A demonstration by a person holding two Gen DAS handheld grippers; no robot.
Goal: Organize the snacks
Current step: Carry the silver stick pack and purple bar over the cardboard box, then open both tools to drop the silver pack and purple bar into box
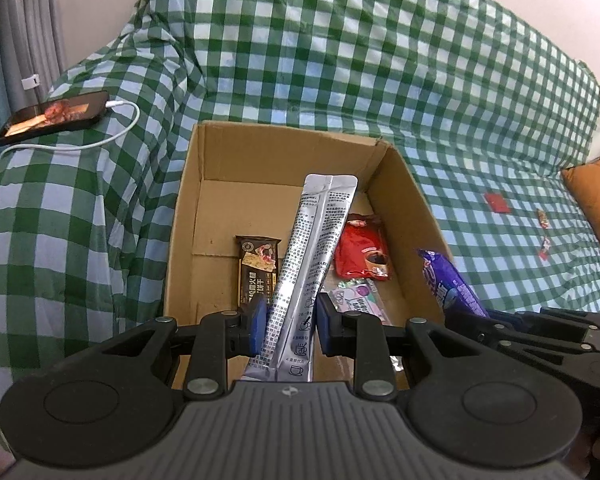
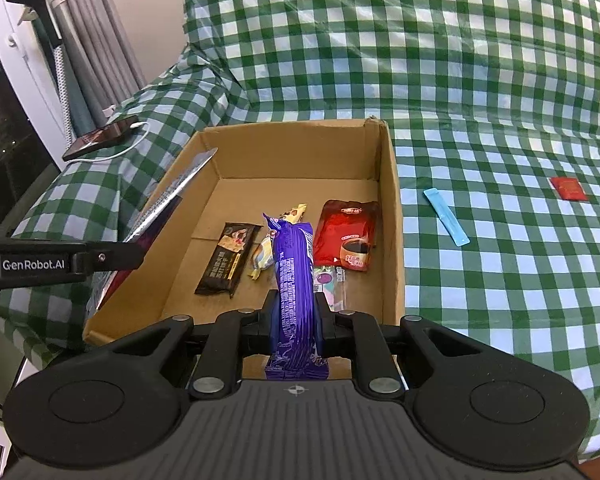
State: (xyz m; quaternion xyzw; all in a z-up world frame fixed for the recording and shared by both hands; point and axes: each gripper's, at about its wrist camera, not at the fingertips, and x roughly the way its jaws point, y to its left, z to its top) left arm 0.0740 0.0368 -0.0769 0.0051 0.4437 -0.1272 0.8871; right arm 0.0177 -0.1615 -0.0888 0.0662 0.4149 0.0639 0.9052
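Note:
An open cardboard box (image 1: 404, 200) (image 2: 388, 208) sits on the green checked cloth. Inside lie a dark brown snack bar (image 1: 258, 264) (image 2: 228, 258), a red sachet (image 1: 362, 252) (image 2: 348, 240), a pale purple packet (image 1: 360, 300) (image 2: 330, 280) and a yellow candy (image 2: 262, 258). My left gripper (image 1: 291, 326) is shut on a long silver stick packet (image 1: 316, 248), held over the box; it also shows in the right wrist view (image 2: 172, 196). My right gripper (image 2: 294, 320) is shut on a purple snack pack (image 2: 294, 280), held above the box's near edge; it also shows in the left wrist view (image 1: 450, 284).
A phone (image 1: 54, 116) (image 2: 100, 138) with a white charging cable lies at the left on the cloth. A blue stick packet (image 2: 446, 216), a red square packet (image 1: 497, 202) (image 2: 568, 189) and small candies (image 1: 544, 232) lie right of the box. An orange cushion (image 1: 596, 196) is at far right.

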